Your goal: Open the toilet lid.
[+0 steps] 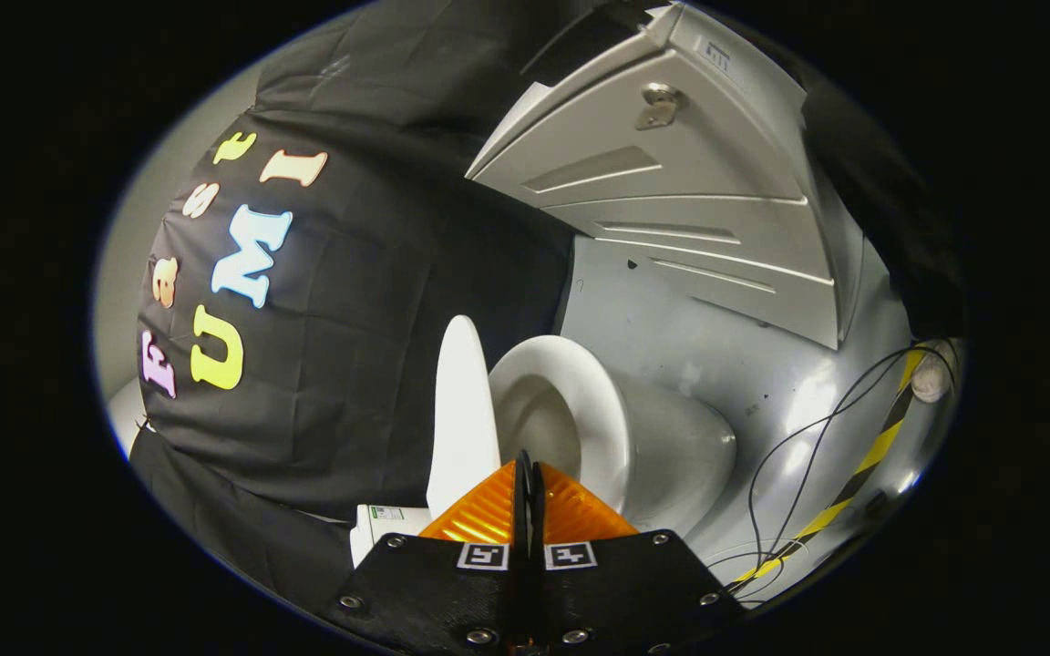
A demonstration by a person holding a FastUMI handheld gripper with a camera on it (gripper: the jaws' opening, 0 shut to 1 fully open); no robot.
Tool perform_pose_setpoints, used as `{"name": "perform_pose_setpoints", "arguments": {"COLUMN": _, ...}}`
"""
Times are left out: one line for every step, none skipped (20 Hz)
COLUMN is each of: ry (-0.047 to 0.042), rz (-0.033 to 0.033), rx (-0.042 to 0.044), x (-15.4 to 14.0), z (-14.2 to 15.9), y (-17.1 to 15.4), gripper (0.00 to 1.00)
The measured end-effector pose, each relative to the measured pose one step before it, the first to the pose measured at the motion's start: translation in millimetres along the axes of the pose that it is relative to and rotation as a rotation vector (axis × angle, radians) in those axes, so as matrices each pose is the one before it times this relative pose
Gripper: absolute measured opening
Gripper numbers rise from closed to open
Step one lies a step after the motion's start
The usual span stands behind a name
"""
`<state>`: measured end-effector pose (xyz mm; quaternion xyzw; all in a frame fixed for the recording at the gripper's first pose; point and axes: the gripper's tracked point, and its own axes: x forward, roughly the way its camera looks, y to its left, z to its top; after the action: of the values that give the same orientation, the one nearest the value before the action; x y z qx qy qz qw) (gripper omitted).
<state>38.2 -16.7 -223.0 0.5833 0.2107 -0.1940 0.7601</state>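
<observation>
Here the gripper [527, 474] has its fingers pressed together on nothing. Just beyond them the toilet lid [461, 410] stands raised beside the open toilet bowl [580, 410].

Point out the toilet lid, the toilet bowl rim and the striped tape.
toilet lid [461, 410], gripper view, on its raised flat face.
toilet bowl rim [600, 410], gripper view, on the rim's right arc, beyond the closed claw.
striped tape [862, 466], gripper view, mid-strip on the floor.

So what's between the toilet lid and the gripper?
Nothing. In the gripper view, the shut hand-held gripper sits just before the raised toilet lid, with no object between them.
</observation>
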Motion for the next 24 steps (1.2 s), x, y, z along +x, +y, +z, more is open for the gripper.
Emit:
{"name": "perform_pose_setpoints", "arguments": {"ry": -0.00044, "rz": 0.00278, "rx": -0.00609, "x": -1.28, "z": 0.83, "y": 2.96, "gripper": 0.0}}
{"name": "perform_pose_setpoints", "arguments": {"ry": 0.00348, "rz": 0.00029, "rx": -0.01079, "x": -1.28, "z": -0.63, "y": 2.43, "gripper": 0.0}}
{"name": "perform_pose_setpoints", "arguments": {"ry": 0.00039, "rz": -0.00064, "rx": -0.01263, "x": -1.01, "z": 0.43, "y": 3.21, "gripper": 0.0}}
{"name": "perform_pose_setpoints", "arguments": {"ry": -0.00019, "rz": -0.00222, "rx": -0.01047, "x": -0.1, "z": -0.44, "y": 1.32, "gripper": 0.0}}
{"name": "perform_pose_setpoints", "arguments": {"ry": -0.0048, "rz": -0.00117, "rx": -0.00198, "x": -0.07, "z": 0.52, "y": 2.35, "gripper": 0.0}}
{"name": "perform_pose_setpoints", "arguments": {"ry": -0.00458, "rz": 0.00187, "rx": 0.0, "x": -1.59, "z": -0.79, "y": 3.25, "gripper": 0.0}}
{"name": "perform_pose_setpoints", "arguments": {"ry": -0.00472, "rz": 0.00389, "rx": 0.00078, "x": -1.54, "z": 0.75, "y": 3.3, "gripper": 0.0}}
{"name": "perform_pose_setpoints", "arguments": {"ry": -0.0042, "rz": 0.00434, "rx": -0.00258, "x": -1.27, "z": 0.86, "y": 4.4, "gripper": 0.0}}
{"name": "perform_pose_setpoints", "arguments": {"ry": -0.0035, "rz": 0.0035, "rx": -0.00228, "x": -1.68, "z": 0.44, "y": 3.1, "gripper": 0.0}}
{"name": "perform_pose_setpoints", "arguments": {"ry": -0.00352, "rz": 0.00715, "rx": -0.00241, "x": -2.5, "z": 0.66, "y": 4.59, "gripper": 0.0}}
{"name": "perform_pose_setpoints", "arguments": {"ry": -0.00237, "rz": 0.00729, "rx": 0.00027, "x": -1.49, "z": 0.75, "y": 4.59, "gripper": 0.0}}
{"name": "perform_pose_setpoints", "arguments": {"ry": -0.0038, "rz": 0.00618, "rx": -0.00179, "x": -2.17, "z": -0.03, "y": 4.65, "gripper": 0.0}}
{"name": "perform_pose_setpoints", "arguments": {"ry": -0.00281, "rz": 0.00526, "rx": -0.00204, "x": -1.51, "z": 0.54, "y": 4.45, "gripper": 0.0}}
{"name": "perform_pose_setpoints", "arguments": {"ry": -0.00163, "rz": 0.0075, "rx": -0.00349, "x": -2.24, "z": -0.34, "y": 4.14, "gripper": 0.0}}
{"name": "perform_pose_setpoints", "arguments": {"ry": -0.00209, "rz": 0.00838, "rx": -0.0045, "x": -1.56, "z": -0.23, "y": 4.84, "gripper": 0.0}}
{"name": "perform_pose_setpoints", "arguments": {"ry": -0.00366, "rz": 0.0103, "rx": -0.0074, "x": -1.56, "z": -0.18, "y": 5.62, "gripper": 0.0}}
{"name": "perform_pose_setpoints", "arguments": {"ry": -0.00102, "rz": 0.00856, "rx": -0.00781, "x": -1.5, "z": -0.55, "y": 5.23, "gripper": 0.0}}
{"name": "perform_pose_setpoints", "arguments": {"ry": -0.00283, "rz": 0.00909, "rx": -0.0066, "x": -2.84, "z": -0.52, "y": 5.36, "gripper": 0.0}}
{"name": "perform_pose_setpoints", "arguments": {"ry": -0.0011, "rz": 0.00674, "rx": -0.00442, "x": -1.04, "z": -0.55, "y": 4.23, "gripper": 0.0}}
{"name": "perform_pose_setpoints", "arguments": {"ry": -0.00329, "rz": 0.00701, "rx": -0.00327, "x": -1.03, "z": -0.49, "y": 4.31, "gripper": 0.0}}
{"name": "perform_pose_setpoints", "arguments": {"ry": -0.00115, "rz": 0.0054, "rx": -0.00234, "x": -1.78, "z": -1.22, "y": 5.25, "gripper": 0.0}}
{"name": "perform_pose_setpoints", "arguments": {"ry": -0.00122, "rz": 0.0046, "rx": -0.00198, "x": -0.72, "z": -0.96, "y": 2.96, "gripper": 0.0}}
{"name": "perform_pose_setpoints", "arguments": {"ry": -0.00216, "rz": 0.00421, "rx": -0.0015, "x": -0.53, "z": -0.22, "y": 2.34, "gripper": 0.0}}
{"name": "perform_pose_setpoints", "arguments": {"ry": -0.00205, "rz": 0.00478, "rx": -0.00019, "x": -0.91, "z": -0.79, "y": 2.8, "gripper": 0.0}}
